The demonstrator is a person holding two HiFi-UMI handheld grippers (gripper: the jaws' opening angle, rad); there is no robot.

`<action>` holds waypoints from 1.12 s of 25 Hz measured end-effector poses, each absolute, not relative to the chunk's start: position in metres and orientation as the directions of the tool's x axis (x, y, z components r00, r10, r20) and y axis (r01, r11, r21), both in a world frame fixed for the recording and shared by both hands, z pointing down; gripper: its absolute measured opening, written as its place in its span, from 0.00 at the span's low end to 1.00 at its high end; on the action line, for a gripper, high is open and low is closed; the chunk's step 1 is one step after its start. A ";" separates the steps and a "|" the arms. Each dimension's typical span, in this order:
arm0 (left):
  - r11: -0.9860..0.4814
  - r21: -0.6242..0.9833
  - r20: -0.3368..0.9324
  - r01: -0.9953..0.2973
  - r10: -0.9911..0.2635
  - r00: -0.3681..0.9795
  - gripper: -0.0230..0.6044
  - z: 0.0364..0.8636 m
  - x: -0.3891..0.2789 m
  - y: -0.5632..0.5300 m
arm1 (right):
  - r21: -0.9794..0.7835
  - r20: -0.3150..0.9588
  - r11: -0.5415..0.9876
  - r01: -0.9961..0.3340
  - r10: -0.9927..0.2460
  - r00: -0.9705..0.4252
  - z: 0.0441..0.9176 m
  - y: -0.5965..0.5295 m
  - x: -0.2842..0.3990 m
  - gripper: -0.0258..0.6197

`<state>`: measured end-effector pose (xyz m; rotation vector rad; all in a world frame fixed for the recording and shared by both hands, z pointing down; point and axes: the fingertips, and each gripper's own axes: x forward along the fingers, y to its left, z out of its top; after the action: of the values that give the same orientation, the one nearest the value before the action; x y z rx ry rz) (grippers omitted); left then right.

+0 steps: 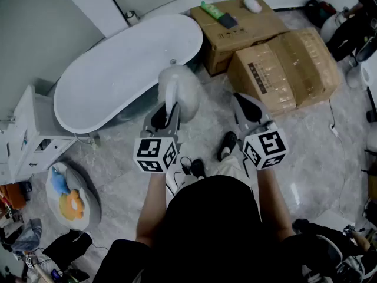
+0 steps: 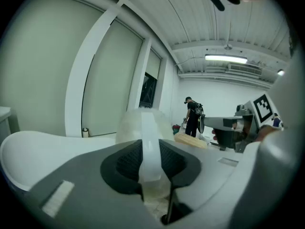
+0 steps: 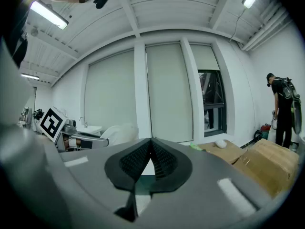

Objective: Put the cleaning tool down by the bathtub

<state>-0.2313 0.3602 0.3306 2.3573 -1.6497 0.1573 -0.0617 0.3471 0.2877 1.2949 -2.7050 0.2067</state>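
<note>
Left hand-held gripper (image 2: 151,146) clenched on cleaning tool (image 2: 143,124), head past jaws; right hand-held gripper (image 3: 151,149) closed, empty

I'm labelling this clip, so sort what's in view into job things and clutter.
Job: fluffy white cleaning tool, gripped by the left gripper; white bathtub.
Lying about: two cardboard boxes; white cabinet; green pack on one box.

White bathtub (image 1: 118,63); whitish cleaning tool (image 1: 179,90); brown boxes (image 1: 283,69).

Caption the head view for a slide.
Left gripper holds the fluffy cleaning tool near the bathtub; right gripper shut, empty.
</note>
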 end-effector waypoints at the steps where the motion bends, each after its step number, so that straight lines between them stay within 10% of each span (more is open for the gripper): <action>1: -0.327 0.144 0.233 -0.934 -0.906 0.353 0.18 0.327 -0.229 0.361 | -0.065 0.179 0.617 -0.784 -0.766 -0.618 0.286 0.350 -0.061 0.05; 28: -0.360 0.191 0.231 -0.913 -0.887 0.399 0.18 0.324 -0.212 0.358 | -0.076 0.233 0.590 -0.803 -0.773 -0.590 0.295 0.356 -0.040 0.05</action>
<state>-0.2119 0.3576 0.3237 2.3720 -1.5745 0.1269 -0.0404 0.3559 0.2952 1.3221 -2.6417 0.2591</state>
